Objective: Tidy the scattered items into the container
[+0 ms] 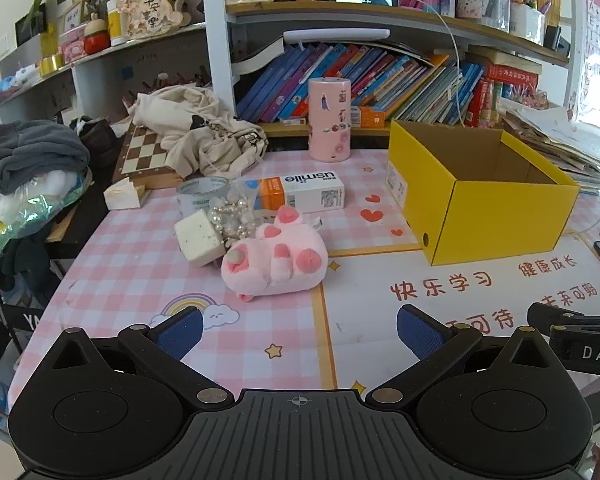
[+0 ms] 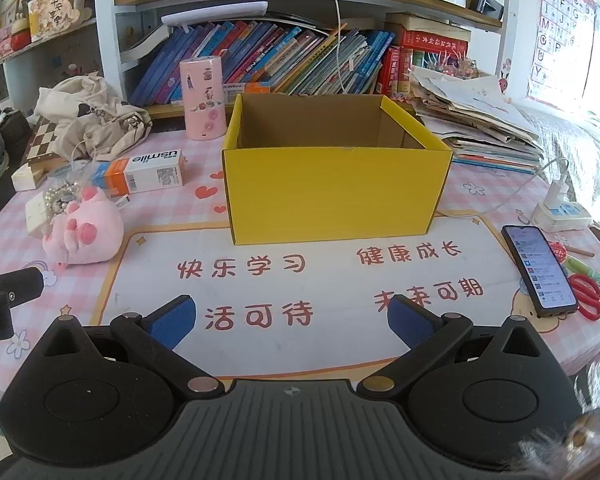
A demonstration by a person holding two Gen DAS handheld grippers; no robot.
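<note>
Lying left of the yellow box (image 1: 480,200), the pink plush paw (image 1: 276,260) sits ahead of the left gripper (image 1: 300,326), fingers spread and empty; the right gripper (image 2: 292,316), equally released, faces the box, farther away.

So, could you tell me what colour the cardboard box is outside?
Bright yellow box, plain brown inside; clearest in the right wrist view.
</note>
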